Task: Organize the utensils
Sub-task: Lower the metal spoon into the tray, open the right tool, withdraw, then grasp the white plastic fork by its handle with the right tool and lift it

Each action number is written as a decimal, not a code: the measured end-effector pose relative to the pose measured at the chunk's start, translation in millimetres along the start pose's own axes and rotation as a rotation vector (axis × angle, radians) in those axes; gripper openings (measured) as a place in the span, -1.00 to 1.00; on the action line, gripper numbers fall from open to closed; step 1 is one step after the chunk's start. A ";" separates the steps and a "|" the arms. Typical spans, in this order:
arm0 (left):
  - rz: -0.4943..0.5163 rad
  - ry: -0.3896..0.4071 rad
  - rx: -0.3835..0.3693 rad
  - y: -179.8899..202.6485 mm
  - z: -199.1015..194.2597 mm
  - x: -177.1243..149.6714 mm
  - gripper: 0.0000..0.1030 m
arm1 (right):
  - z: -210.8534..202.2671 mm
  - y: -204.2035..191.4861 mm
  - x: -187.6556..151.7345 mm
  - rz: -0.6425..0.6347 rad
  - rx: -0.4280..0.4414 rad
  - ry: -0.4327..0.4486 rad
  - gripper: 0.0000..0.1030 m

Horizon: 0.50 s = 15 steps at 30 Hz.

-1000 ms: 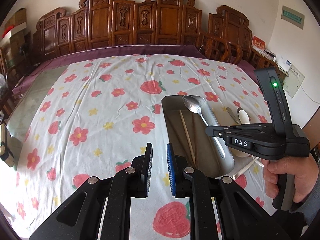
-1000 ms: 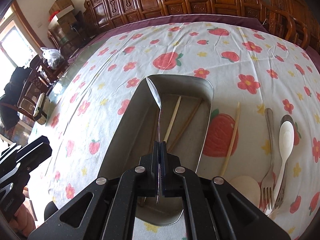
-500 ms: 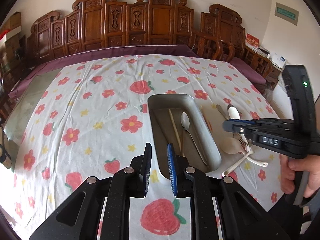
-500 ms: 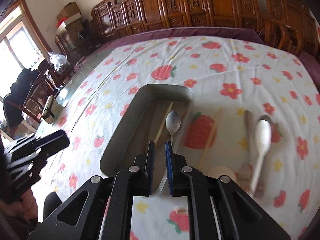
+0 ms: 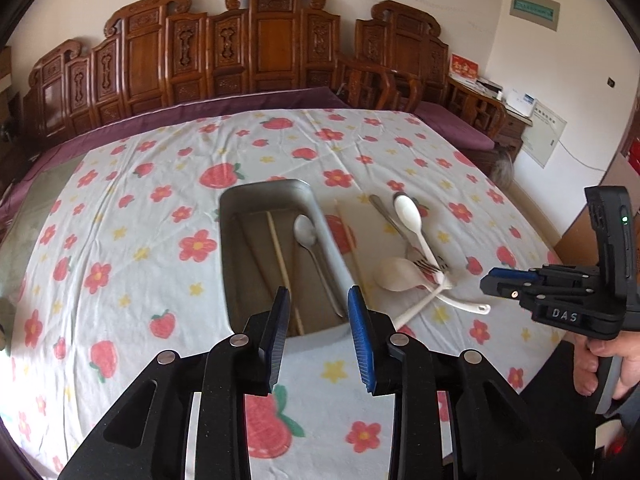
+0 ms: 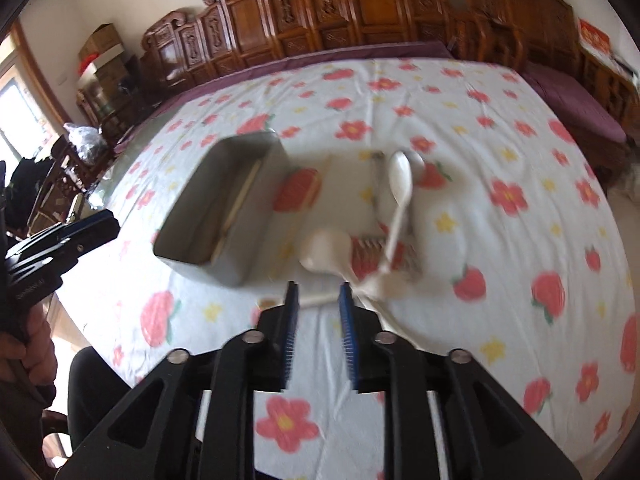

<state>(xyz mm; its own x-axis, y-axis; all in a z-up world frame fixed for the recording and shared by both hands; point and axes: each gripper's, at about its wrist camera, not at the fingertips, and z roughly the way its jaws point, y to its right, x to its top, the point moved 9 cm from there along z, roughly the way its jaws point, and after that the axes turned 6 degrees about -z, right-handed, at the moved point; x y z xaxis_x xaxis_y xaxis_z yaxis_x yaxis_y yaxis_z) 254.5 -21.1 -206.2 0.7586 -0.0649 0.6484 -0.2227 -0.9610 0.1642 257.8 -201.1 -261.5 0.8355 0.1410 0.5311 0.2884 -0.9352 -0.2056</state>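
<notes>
A grey metal tray (image 5: 236, 216) is seen lying on a bench covered by a white cloth (image 5: 132, 264) printed with red flowers and strawberries, roughly midway across the bench and closer to its near edge than to its far one. Inside the tray a metal spoon (image 5: 308, 236) is laid with its bowl toward the far edge, and a pale chopstick (image 5: 280, 260) is laid just beside it; a darker stick can be made out along the tray floor.

On the cloth to the right of the tray, another chopstick (image 5: 348, 240) is laid alongside the tray wall. Further right, a white plastic spoon (image 5: 408, 212), a metal fork (image 5: 424, 266) and a wooden spoon (image 5: 396, 274) are piled together, touching and crossing one another. A second metal utensil is partly hidden under the white spoon.

The left gripper (image 5: 319, 300) is held above the near end of the tray; its jaws are opening and nothing is gripped between them. The right gripper (image 6: 318, 292) is held above the cloth near the bench's near edge, just short of the utensil pile; its jaws are likewise opening, with nothing gripped, though a pale handle is seen beyond them. The right wrist view is blurred. Carved wooden chairs (image 5: 256, 40) are ranged behind the far edge of the bench.
</notes>
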 end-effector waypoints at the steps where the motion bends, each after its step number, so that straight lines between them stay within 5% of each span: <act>1: 0.006 -0.003 -0.003 3.2 1.4 -1.7 -0.45 | 3.0 2.2 -4.7 0.004 -0.005 -0.008 -0.51; 15: 0.053 -0.073 -0.026 32.1 14.1 -37.2 -0.43 | 55.0 8.6 -15.0 0.148 0.055 -0.057 -0.35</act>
<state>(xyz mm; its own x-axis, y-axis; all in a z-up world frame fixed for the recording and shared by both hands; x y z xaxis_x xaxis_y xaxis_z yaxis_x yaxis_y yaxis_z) 227.8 -53.4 -235.6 0.7874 -0.1360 0.6013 -0.2790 -0.9484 0.1508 273.5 -193.4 -316.4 0.8955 0.0222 0.4444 0.1838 -0.9280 -0.3240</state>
